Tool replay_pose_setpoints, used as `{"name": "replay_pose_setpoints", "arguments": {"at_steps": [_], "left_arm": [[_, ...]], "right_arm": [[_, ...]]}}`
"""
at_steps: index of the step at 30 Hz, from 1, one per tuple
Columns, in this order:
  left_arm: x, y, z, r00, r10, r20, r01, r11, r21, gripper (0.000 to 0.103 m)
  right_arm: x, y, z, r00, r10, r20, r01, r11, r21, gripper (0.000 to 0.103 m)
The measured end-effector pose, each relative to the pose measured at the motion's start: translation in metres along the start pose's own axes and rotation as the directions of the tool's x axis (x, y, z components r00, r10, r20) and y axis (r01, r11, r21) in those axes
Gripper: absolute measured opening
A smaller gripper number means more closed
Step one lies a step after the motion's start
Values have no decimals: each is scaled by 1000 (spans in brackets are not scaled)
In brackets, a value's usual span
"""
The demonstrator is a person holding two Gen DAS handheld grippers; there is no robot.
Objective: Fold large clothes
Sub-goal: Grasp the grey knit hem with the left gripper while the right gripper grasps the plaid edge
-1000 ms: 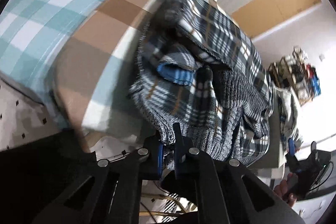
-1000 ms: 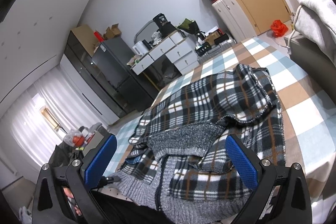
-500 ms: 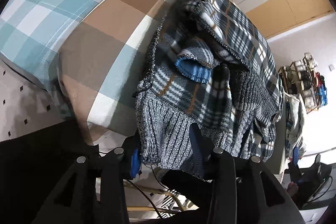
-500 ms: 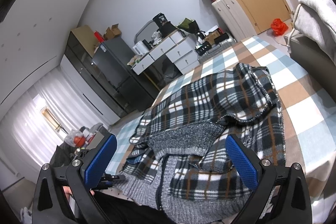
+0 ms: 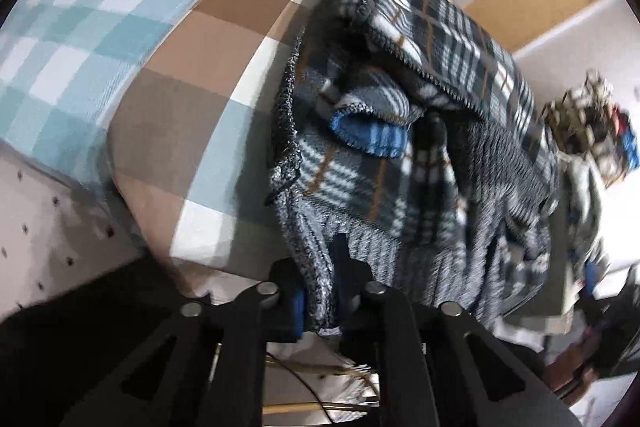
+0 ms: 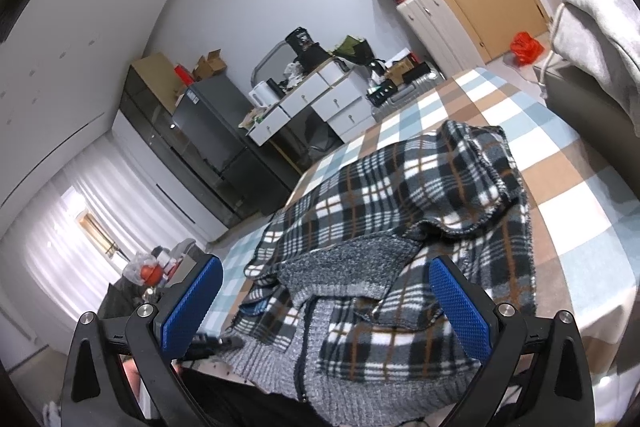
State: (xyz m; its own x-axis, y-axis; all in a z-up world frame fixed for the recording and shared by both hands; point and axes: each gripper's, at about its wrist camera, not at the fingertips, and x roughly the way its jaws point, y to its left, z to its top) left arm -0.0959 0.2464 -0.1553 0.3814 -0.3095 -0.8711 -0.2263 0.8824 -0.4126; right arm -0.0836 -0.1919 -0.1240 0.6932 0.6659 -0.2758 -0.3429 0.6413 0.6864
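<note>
A dark plaid fleece jacket with a grey knit lining and ribbed hem lies crumpled on the checked bed. A blue cuff pokes out of its folds. At the bed's near edge my left gripper points steeply down, its jaws closing with the pads pressed on a fold of the grey hem. In the right wrist view the jacket spreads across the bed. My right gripper hovers open over the jacket's near end, nothing between its blue pads.
Spotted floor and loose cables lie below the bed's edge. White drawers, a dark cabinet and a pale suitcase stand beyond the bed. A grey garment hangs at the right.
The left gripper was shut beside the hem, then opened around it, and is now closed on the hem. The right gripper has stayed open and still.
</note>
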Motion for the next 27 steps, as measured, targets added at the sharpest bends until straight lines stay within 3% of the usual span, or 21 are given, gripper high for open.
{"name": "replay_pose_setpoints", "arguments": {"at_steps": [5,8,10,13,16,18,20,21,23,25,27], "left_arm": [[-7,7,2,998,-58,-20,58,998,35,3],[-16,10,7,987,-153,-40,155,987,47,3],[-23,9,10,979,-200,-37,202,978,58,3],[-31,13,15,960,-275,-45,277,960,46,3],[-35,11,19,949,-312,-53,315,948,54,3],[-33,6,21,952,-302,-59,306,949,74,3],[-31,3,21,954,-291,-72,297,951,84,3],[-27,0,21,954,-288,-81,294,952,86,3],[-24,-4,21,958,-272,-87,280,955,96,3],[-21,-6,23,959,-269,-91,277,956,97,3],[-20,-8,24,962,-258,-93,267,958,102,3]], "right_arm": [[-10,-17,24,985,-51,-164,45,998,-44,103],[-10,-35,29,942,-64,-329,54,998,-38,103],[1,-54,18,886,-38,-462,46,999,7,103],[25,-74,-11,775,-49,-630,69,998,7,103],[43,-82,-34,709,-64,-702,61,998,-30,103],[54,-90,-43,687,-21,-726,40,999,10,103],[60,-92,-43,698,18,-716,14,999,39,103],[65,-87,-44,692,-8,-722,-5,1000,-16,103],[75,-79,-53,659,-68,-749,-28,993,-115,103],[87,-82,-61,631,-62,-774,-38,993,-110,103],[93,-86,-67,641,-37,-766,-47,995,-87,103]]}}
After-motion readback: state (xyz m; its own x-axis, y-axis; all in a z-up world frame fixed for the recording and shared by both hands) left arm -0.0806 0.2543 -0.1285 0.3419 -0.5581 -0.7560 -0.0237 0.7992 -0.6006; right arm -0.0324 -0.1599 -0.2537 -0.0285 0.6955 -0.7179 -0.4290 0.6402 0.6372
